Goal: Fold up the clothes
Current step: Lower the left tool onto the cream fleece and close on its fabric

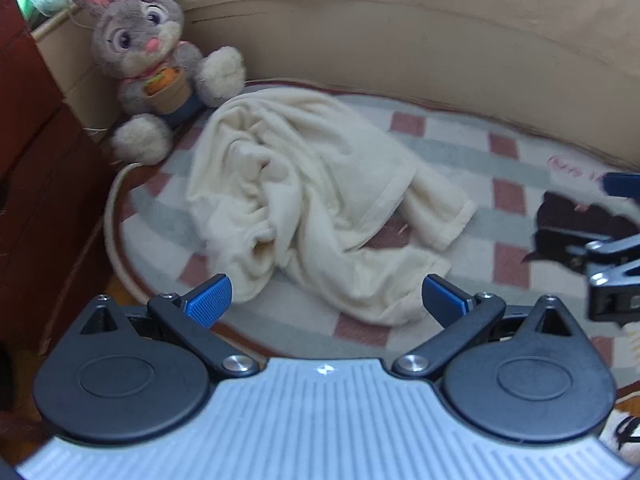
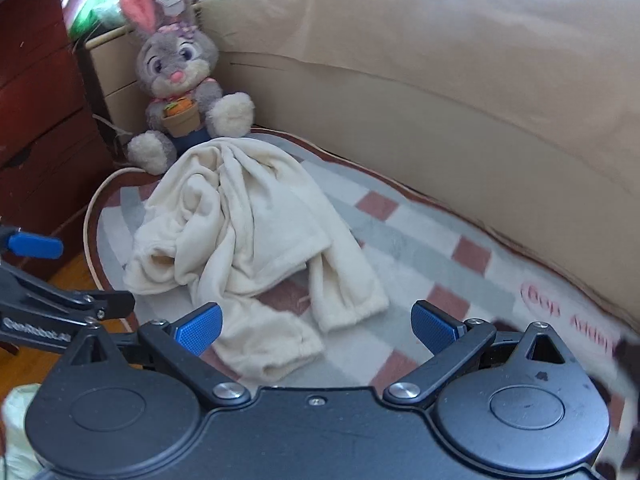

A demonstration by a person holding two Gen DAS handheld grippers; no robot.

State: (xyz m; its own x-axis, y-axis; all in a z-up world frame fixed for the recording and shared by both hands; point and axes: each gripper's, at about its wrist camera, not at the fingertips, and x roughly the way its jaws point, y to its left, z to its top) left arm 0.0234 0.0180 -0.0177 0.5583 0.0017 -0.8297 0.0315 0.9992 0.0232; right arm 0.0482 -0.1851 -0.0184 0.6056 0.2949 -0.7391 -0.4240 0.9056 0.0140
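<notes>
Cream garment [image 1: 304,204], fleecy, lies crumpled in a heap on the checked blanket [image 1: 516,184]; unfolded, with two cuffed tube-like ends trailing out of the heap toward both cameras. All places below are given relative to this garment.

Left gripper [image 1: 326,298]: jaws spread wide, nothing between the blue pads [image 1: 208,300]. It sits at the near edge of the garment. The left pad is just beside the near hem; whether it touches the fabric I cannot tell. The right pad is beside the nearer cuffed end, apart from it.

Right gripper [image 2: 316,326]: jaws likewise spread wide, holding nothing. One cuffed end [image 2: 280,346] lies between its two pads; contact with the left pad cannot be judged. A second cuffed end [image 2: 352,300] lies just beyond, also between the pads.

Each gripper shows at the edge of the other's view: the right one at the right side of the left wrist view, the left one at the left side of the right wrist view.

Outward: a plush rabbit [image 1: 156,56] sits upright at the far end of the garment, its foot just beside the fabric. Beige cushion [image 1: 440,40] runs along behind the garment. Red-brown wooden cabinet [image 2: 36,92] stands to the garment's left. A pale cord [image 1: 114,216] curves along the blanket edge on that same side.
</notes>
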